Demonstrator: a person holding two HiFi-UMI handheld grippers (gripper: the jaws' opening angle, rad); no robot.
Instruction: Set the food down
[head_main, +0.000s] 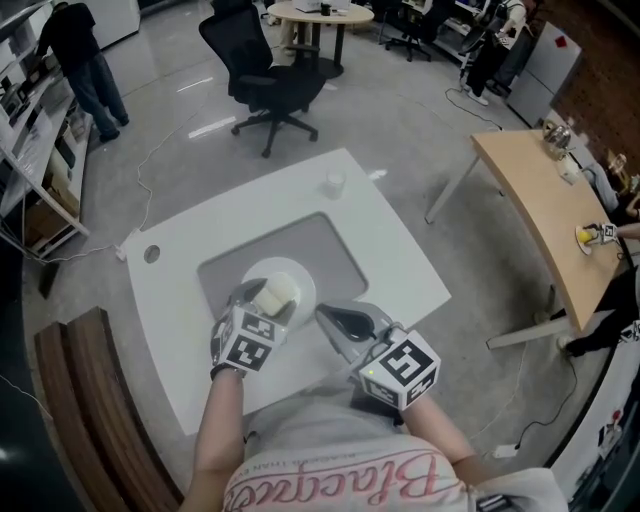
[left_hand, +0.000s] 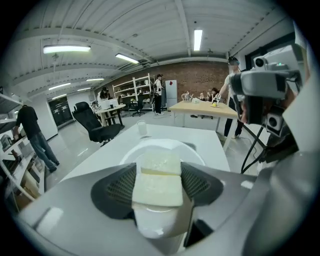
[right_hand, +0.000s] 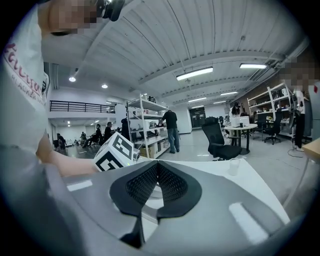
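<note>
A pale cream block of food (left_hand: 157, 189) sits between the dark pads of my left gripper (left_hand: 159, 170), which is shut on it. In the head view the food (head_main: 276, 295) and left gripper (head_main: 262, 306) are over the near part of a round white plate (head_main: 300, 279); whether the food touches the plate I cannot tell. The plate (left_hand: 192, 152) shows just beyond the jaws. My right gripper (head_main: 329, 318) hovers to the right of the plate, shut with nothing in it; its pads (right_hand: 145, 184) meet in the right gripper view.
The plate rests on a grey mat (head_main: 335, 250) on a white table (head_main: 400, 260). A small clear cup (head_main: 334, 183) stands at the table's far side. A black office chair (head_main: 262, 75) and a wooden table (head_main: 545, 215) stand beyond. A wooden bench (head_main: 85, 400) is at left.
</note>
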